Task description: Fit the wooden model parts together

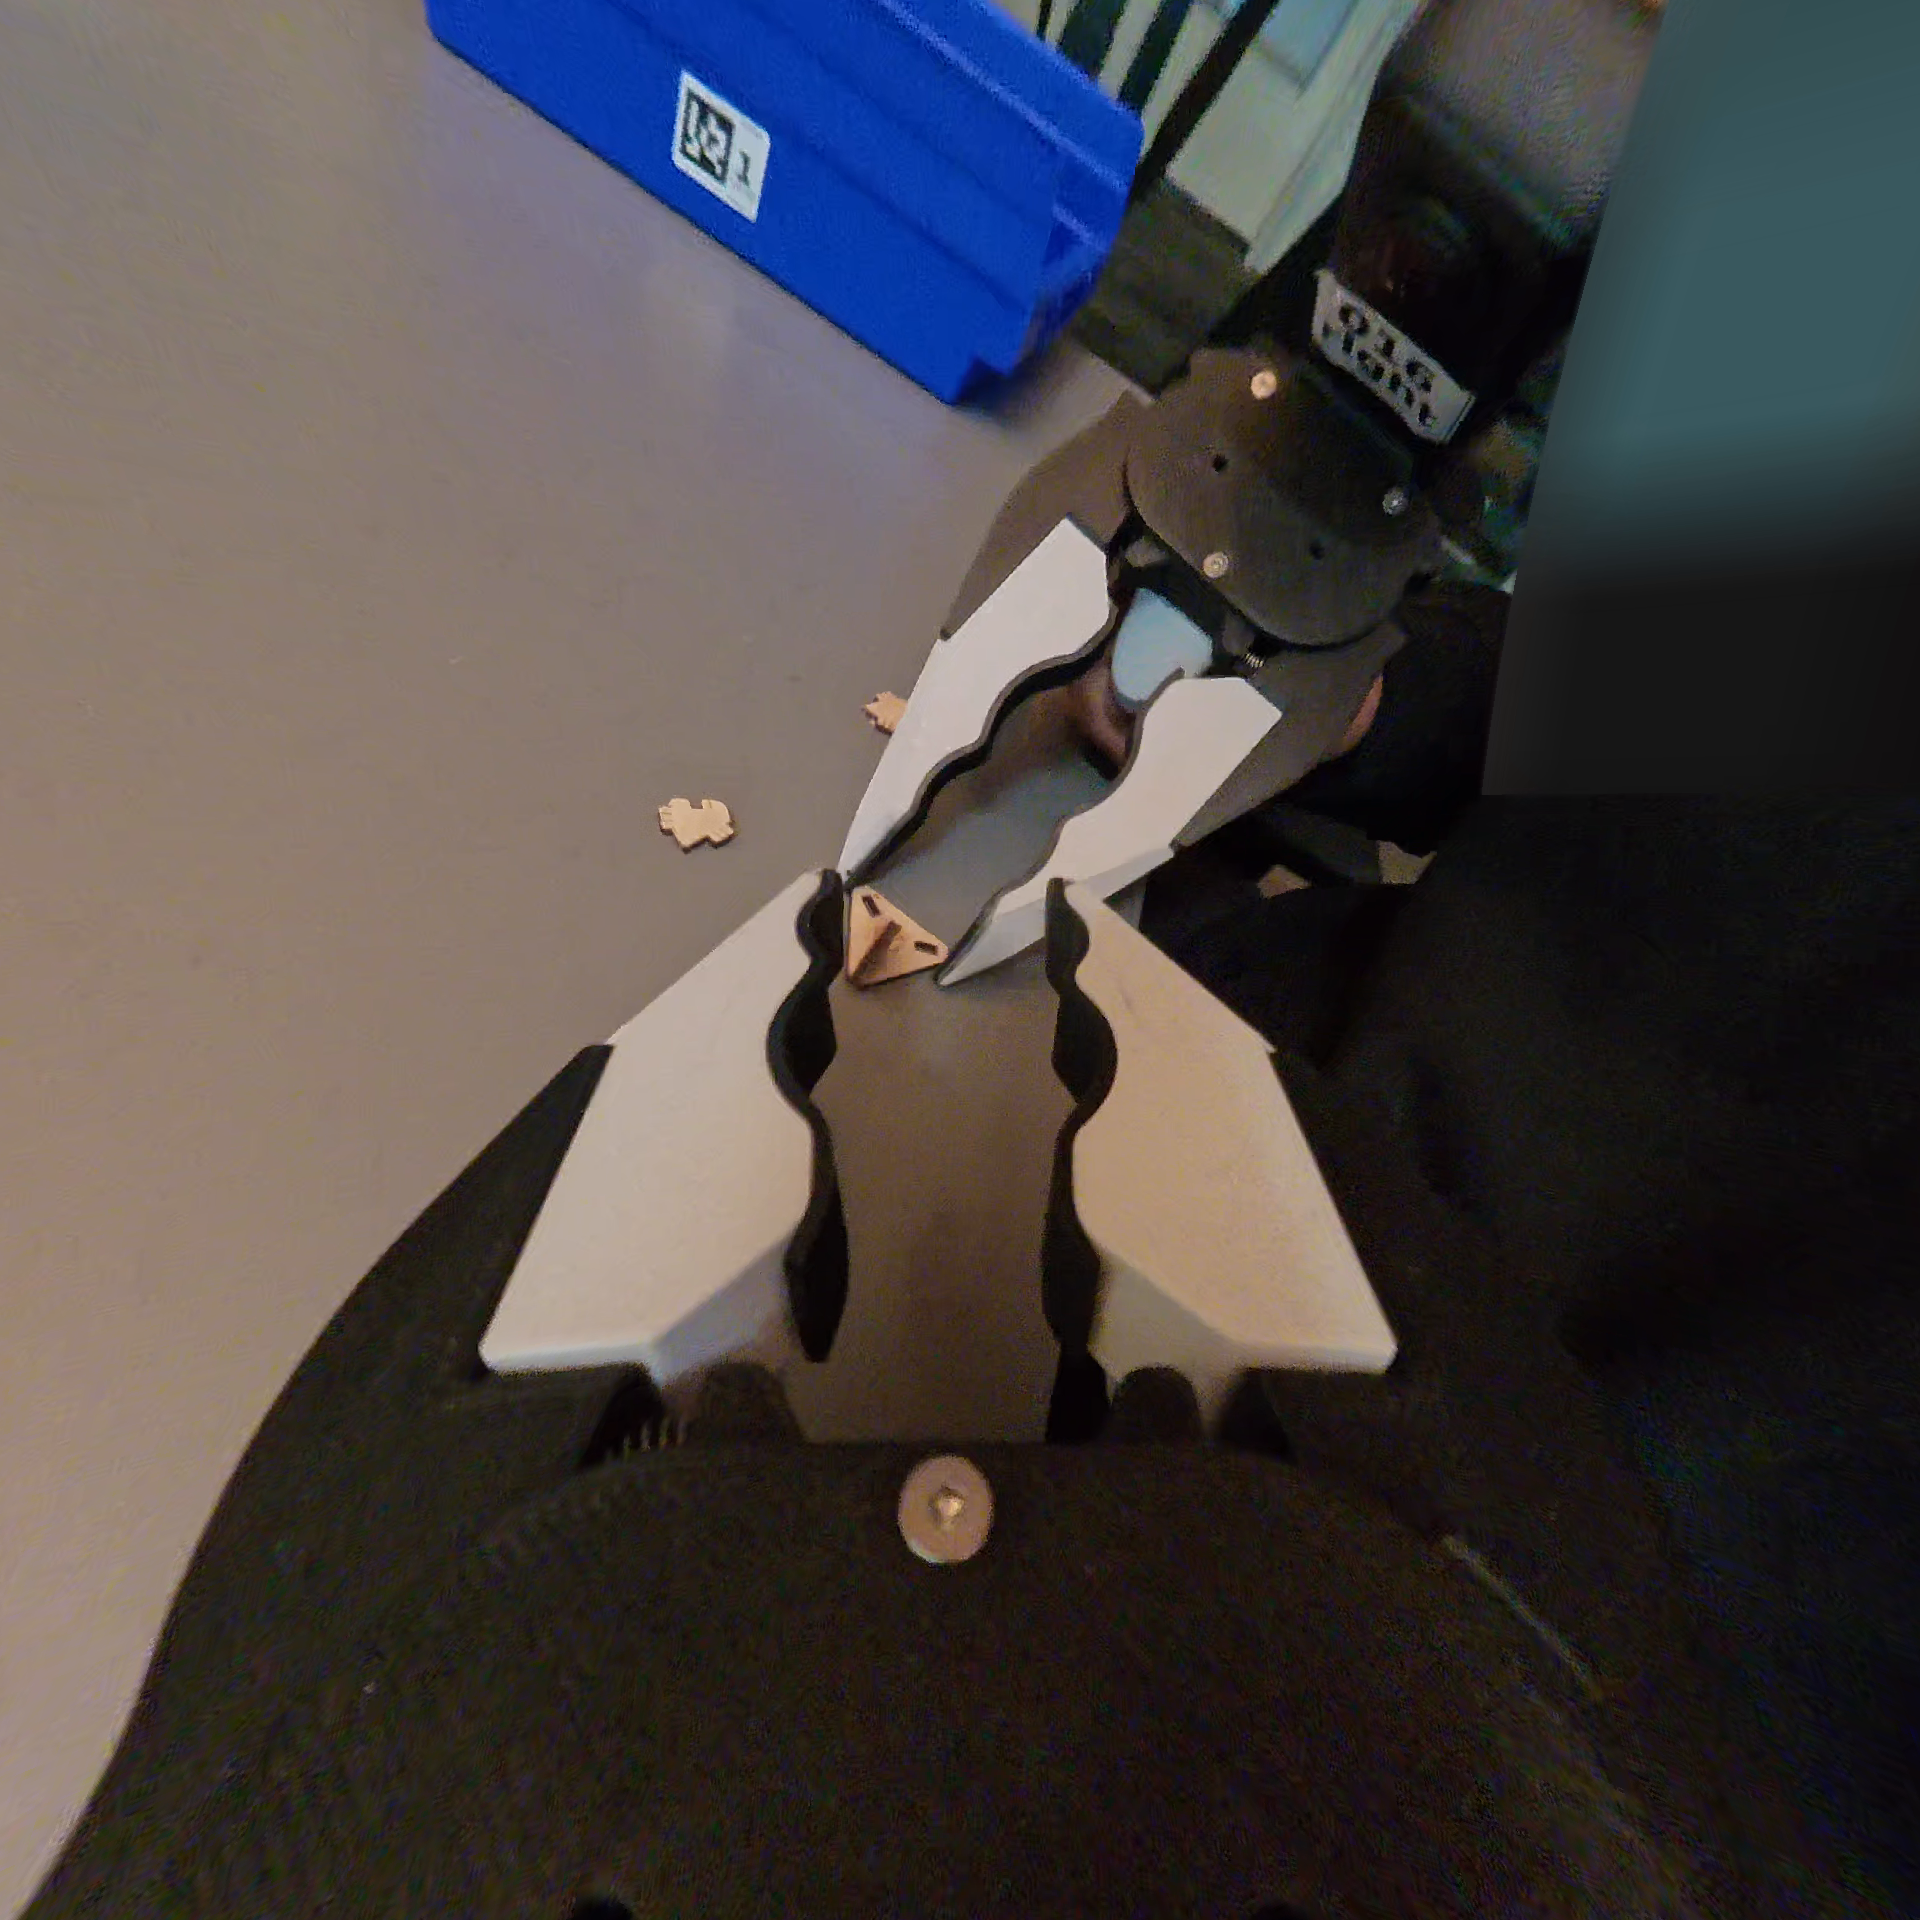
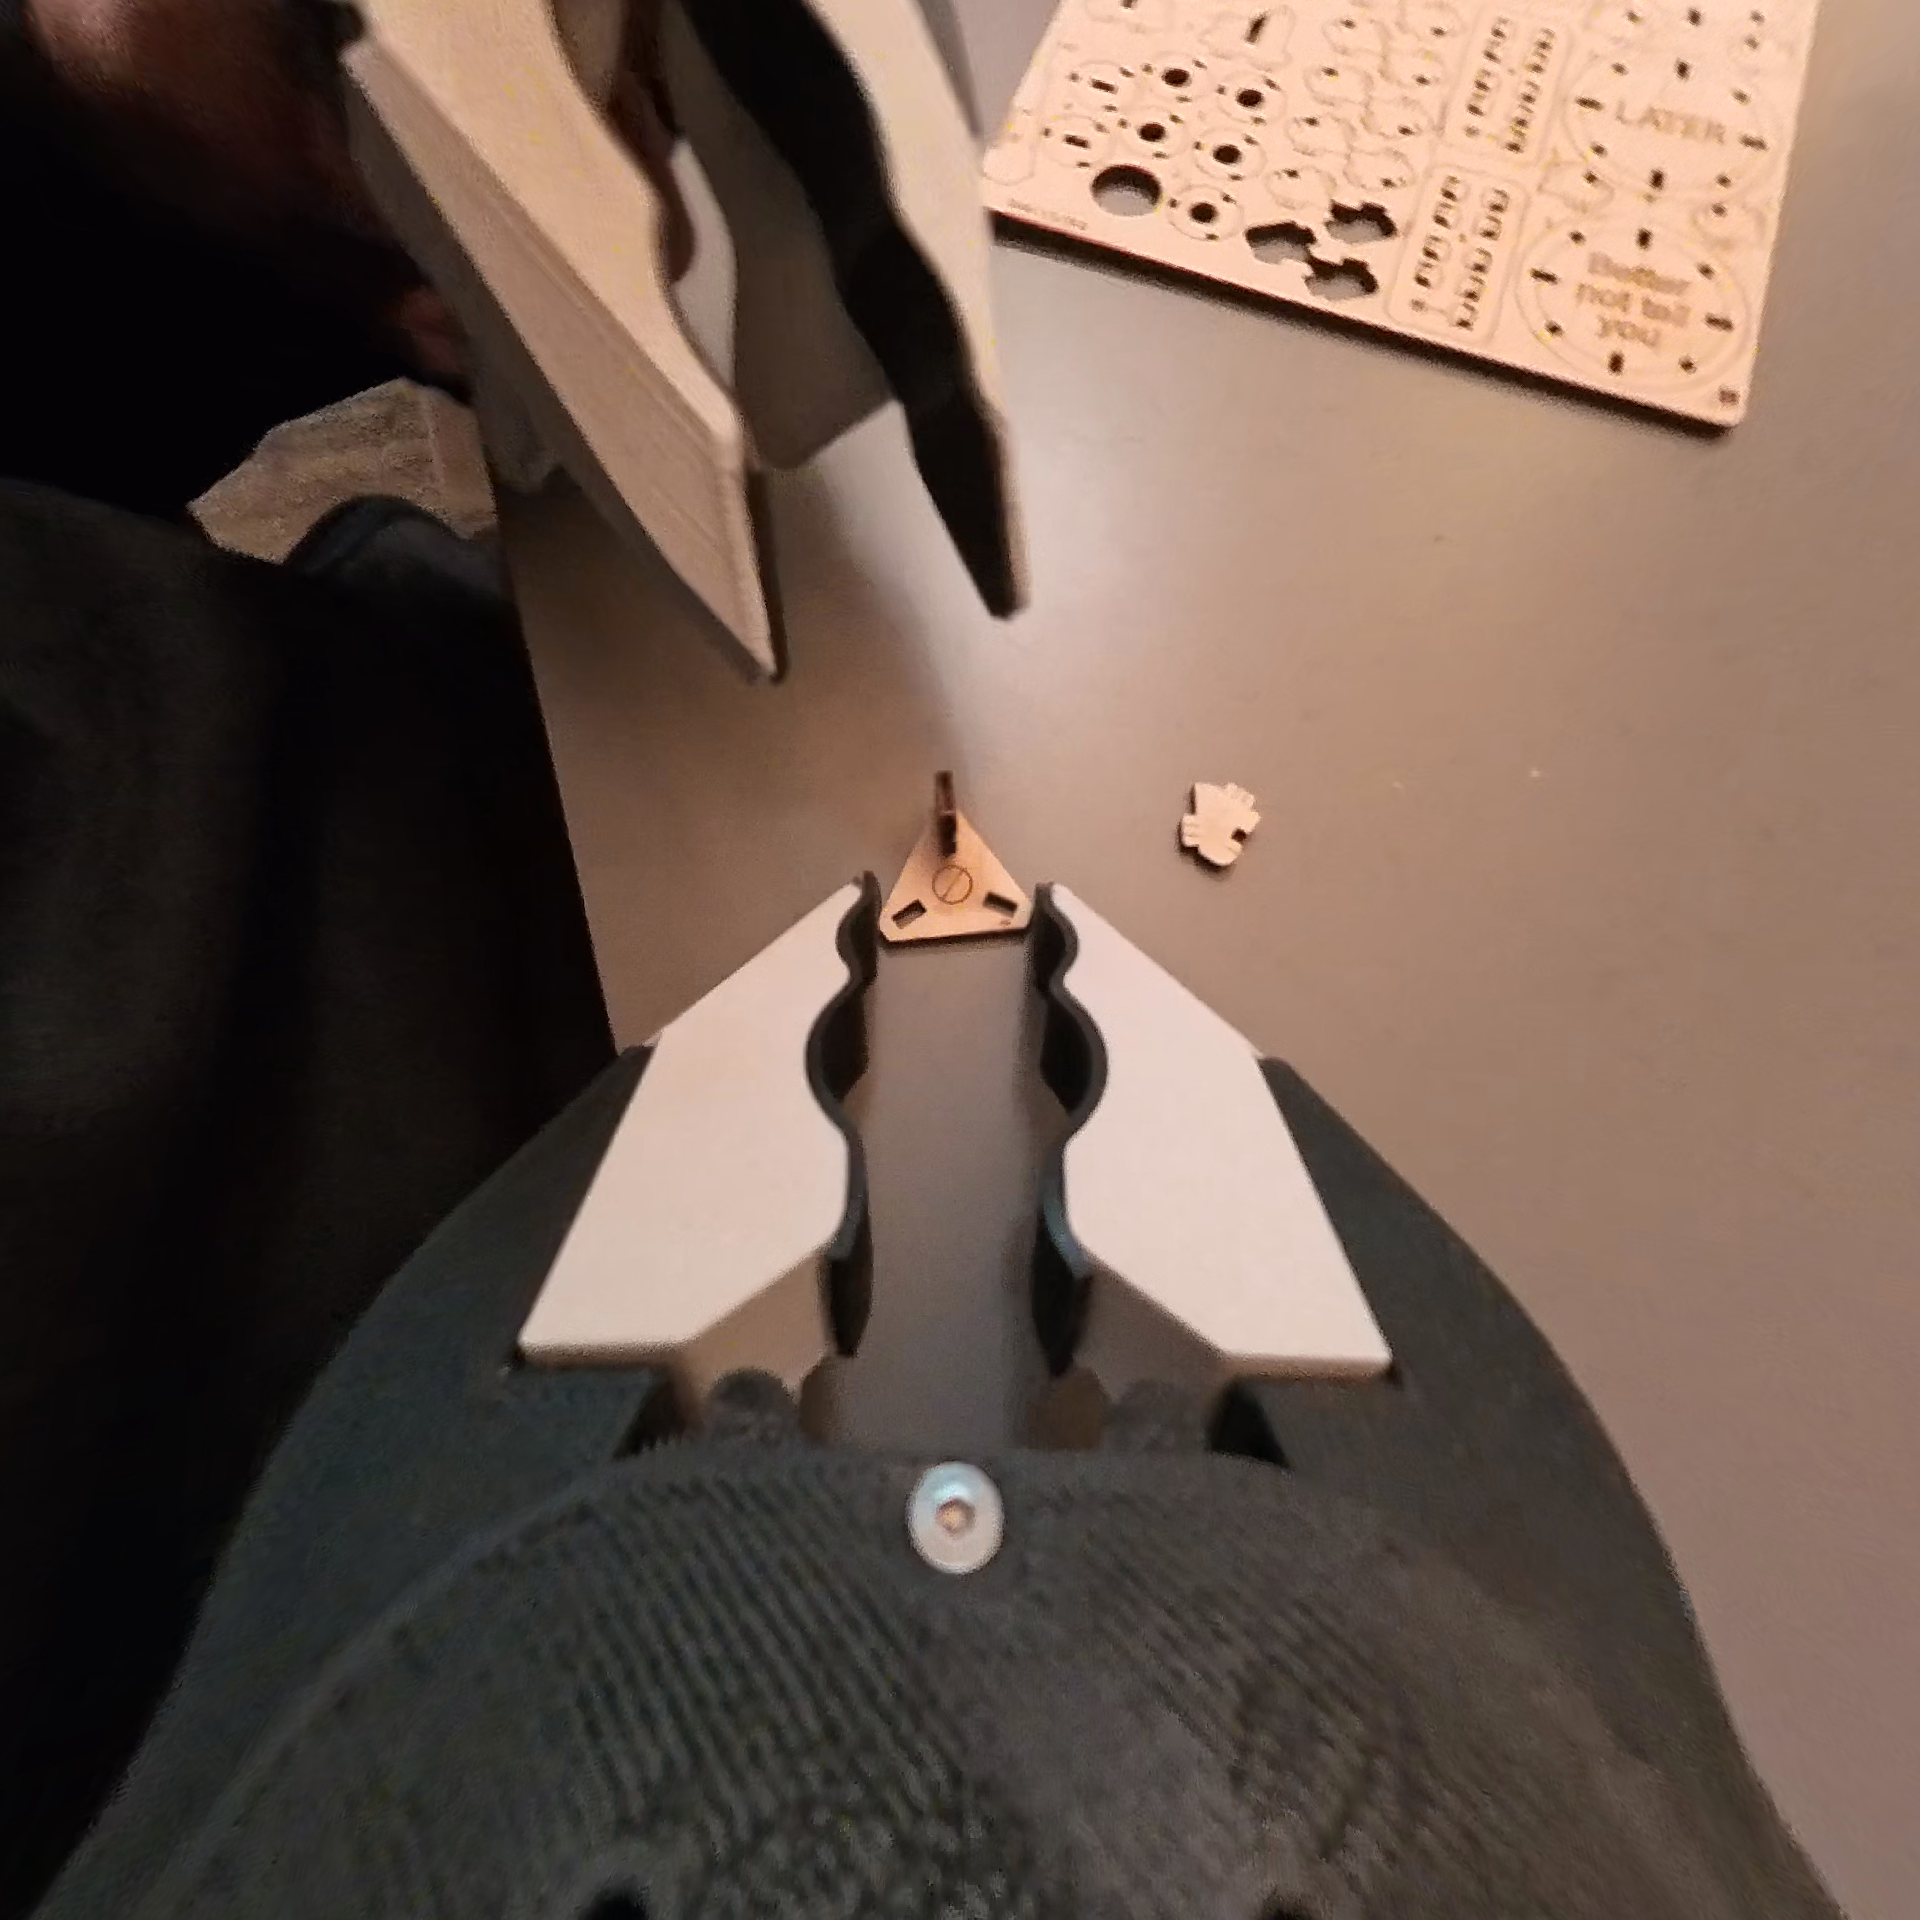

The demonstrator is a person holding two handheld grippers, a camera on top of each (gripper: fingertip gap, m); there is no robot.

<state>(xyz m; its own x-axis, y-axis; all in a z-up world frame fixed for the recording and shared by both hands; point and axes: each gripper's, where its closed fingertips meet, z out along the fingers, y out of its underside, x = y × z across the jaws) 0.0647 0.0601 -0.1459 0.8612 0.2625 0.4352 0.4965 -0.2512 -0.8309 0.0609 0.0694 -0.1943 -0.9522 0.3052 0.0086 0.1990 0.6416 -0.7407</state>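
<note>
Plywood sheet (image 2: 1455,187), blue bin (image 1: 831,177) — loose wooden cutouts (image 1: 696,823) beside triangular piece (image 2: 954,896).

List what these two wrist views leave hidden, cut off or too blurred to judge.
- Small wooden cutout, left wrist view: half hidden behind the right hand-held gripper.
- Blue bin, left wrist view: cut off by the top edge, its inside unseen.
- Wooden puzzle sheet, right wrist view: cut off at the top and right edges.
- Triangular wooden piece, right wrist view: whether the pads press it is unclear.
- Left hand-held gripper, right wrist view: blurred, its body cut off.
</note>
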